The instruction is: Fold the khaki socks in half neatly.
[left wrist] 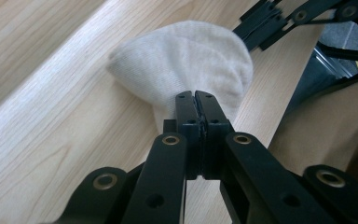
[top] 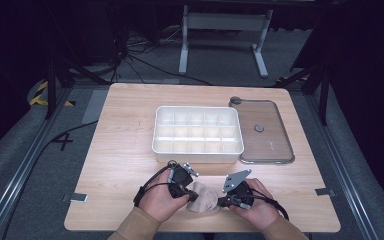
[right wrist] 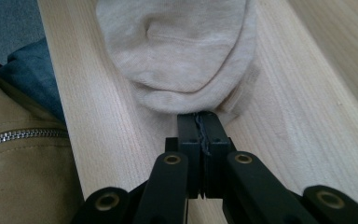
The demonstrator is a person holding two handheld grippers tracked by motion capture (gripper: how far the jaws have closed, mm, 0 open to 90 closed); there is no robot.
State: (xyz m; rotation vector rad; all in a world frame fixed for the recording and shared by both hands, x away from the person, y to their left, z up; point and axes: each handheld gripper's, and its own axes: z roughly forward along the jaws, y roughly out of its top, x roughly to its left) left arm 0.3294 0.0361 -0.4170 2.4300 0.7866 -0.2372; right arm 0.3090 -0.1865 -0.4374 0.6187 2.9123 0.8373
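Lying bunched on the table, a beige sock is pinched by left gripper and right gripper.

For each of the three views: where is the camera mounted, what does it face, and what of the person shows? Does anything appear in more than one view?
High view: fixed above the person's side, looking forward and down on the table, the divided white tray and the clear lid; forearms and both hands enter from the bottom.
Left gripper view: rides the left gripper, looking along its closed jaws at the beige sock; a tan sleeve at right.
Right gripper view: rides the right gripper, facing the sock; a tan zipped jacket at left.
Shared: all three show the sock, pinched from opposite ends.
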